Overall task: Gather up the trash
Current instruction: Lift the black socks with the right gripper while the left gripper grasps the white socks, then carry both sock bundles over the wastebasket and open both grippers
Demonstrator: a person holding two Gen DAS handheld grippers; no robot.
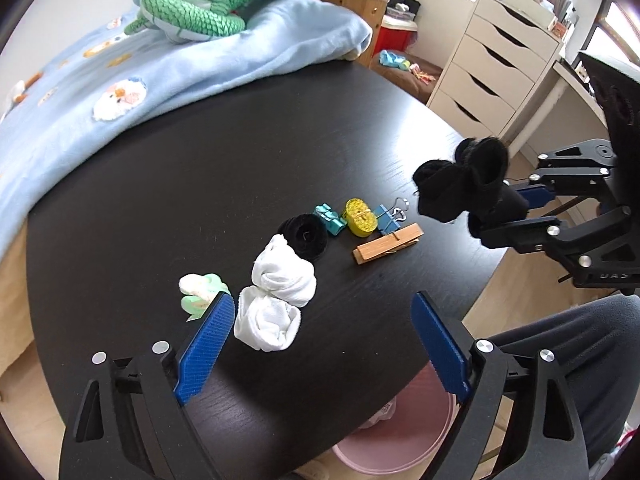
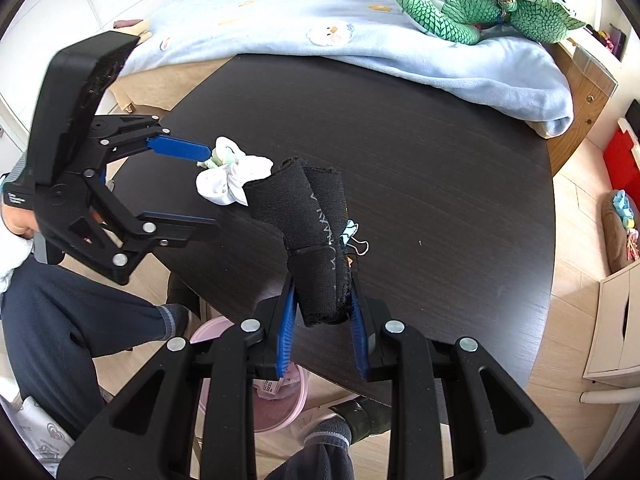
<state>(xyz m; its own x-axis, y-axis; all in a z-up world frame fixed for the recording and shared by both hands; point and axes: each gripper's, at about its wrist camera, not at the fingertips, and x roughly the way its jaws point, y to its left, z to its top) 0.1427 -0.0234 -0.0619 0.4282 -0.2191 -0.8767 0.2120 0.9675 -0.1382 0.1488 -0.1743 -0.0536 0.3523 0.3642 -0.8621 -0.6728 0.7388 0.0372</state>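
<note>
The pink bin (image 1: 404, 440) is mostly hidden under the table (image 1: 200, 160), its contents too unclear to tell.

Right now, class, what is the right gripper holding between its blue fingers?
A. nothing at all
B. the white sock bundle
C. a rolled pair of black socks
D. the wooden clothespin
C: in the right wrist view the right gripper is closed on the black socks, while the wooden clothespin and white sock bundle lie on the table.

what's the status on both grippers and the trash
Right gripper shut on black sock bundle, lifted off table. Left gripper open, hovering by white sock bundle. Pink bin below table edge, path unobstructed.
</note>
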